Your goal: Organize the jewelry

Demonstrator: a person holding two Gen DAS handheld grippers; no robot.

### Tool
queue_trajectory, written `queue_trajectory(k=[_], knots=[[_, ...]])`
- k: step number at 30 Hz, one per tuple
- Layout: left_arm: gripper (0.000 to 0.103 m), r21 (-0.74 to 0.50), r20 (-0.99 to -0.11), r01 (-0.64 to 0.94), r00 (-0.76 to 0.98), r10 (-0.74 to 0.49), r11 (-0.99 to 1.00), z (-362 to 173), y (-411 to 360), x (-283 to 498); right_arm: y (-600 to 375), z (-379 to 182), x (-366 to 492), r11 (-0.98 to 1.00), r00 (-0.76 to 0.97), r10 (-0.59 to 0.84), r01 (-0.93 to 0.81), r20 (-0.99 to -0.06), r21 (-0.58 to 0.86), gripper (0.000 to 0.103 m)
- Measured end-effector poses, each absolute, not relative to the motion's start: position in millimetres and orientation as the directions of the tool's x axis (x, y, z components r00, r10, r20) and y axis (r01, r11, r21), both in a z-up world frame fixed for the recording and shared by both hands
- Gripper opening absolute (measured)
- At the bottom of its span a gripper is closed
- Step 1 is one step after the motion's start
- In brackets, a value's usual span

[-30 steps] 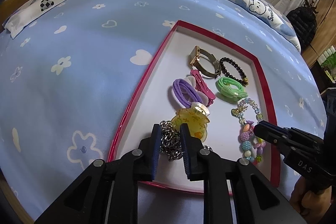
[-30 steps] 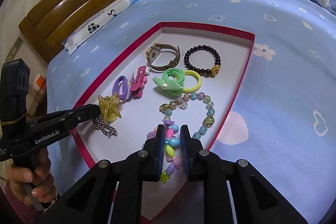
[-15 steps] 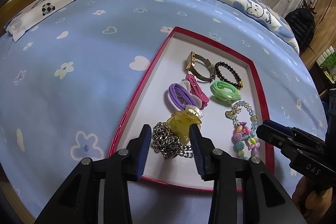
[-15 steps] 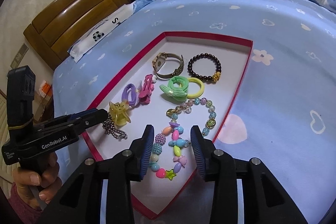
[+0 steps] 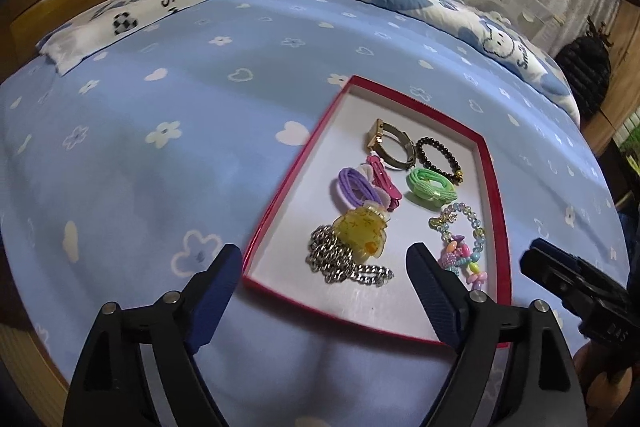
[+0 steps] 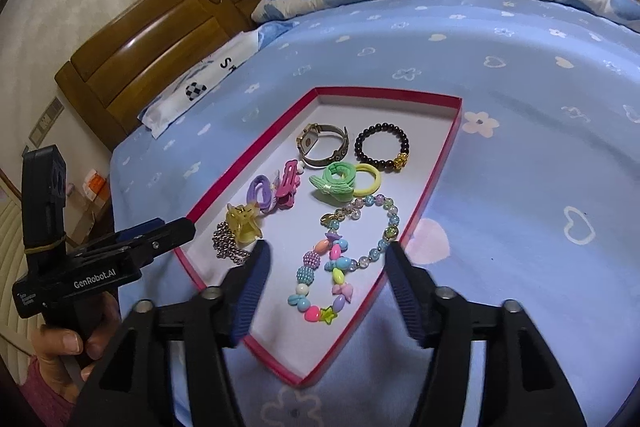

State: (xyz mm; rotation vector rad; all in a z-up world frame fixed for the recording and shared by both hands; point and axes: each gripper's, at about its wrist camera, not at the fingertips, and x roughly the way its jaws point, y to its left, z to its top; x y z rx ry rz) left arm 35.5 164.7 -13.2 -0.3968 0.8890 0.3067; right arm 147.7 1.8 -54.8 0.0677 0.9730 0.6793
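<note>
Blue bedsheet (image 5: 200, 147), wood headboard (image 6: 160, 39)

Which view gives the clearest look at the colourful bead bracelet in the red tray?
The right wrist view: the colourful bead bracelet lies whole and unobstructed between the open right gripper fingers. In the left wrist view the bracelet sits near the tray's right wall, partly hidden behind a finger of the left gripper.
</note>
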Motion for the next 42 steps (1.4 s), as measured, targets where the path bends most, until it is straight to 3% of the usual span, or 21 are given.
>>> queue_trajectory(k=[15,29,33,42], knots=[[0.089,-0.235,-0.782,-0.418,0.617,0.085,0.877,8.4,147.9,-9.7,-20.0,-40.8,109.0,0.773,0.409,0.598,-0.522,-0.689,0.361,0.075],[0.092,-0.139,-0.712,-0.347,0.686,0.15,0.928,52.0,118.3,-49.6,-22.7,13.6,75.2,0.755,0.48,0.587,-0.614,-0.652,0.228,0.079],[0.101,-0.083,-0.669,-0.353,0.713,0.21,0.932,69.6,110.1,-63.6,-25.5,37.7,65.5,0.755,0.525,0.589,-0.628,-0.614,0.187,0.1],[0.102,-0.035,-0.658,-0.378,0.705,0.263,0.925,57.5,94.2,-73.4,-29.9,41.8,51.5,0.789,0.597,0.554,-0.599,-0.58,0.137,0.101]])
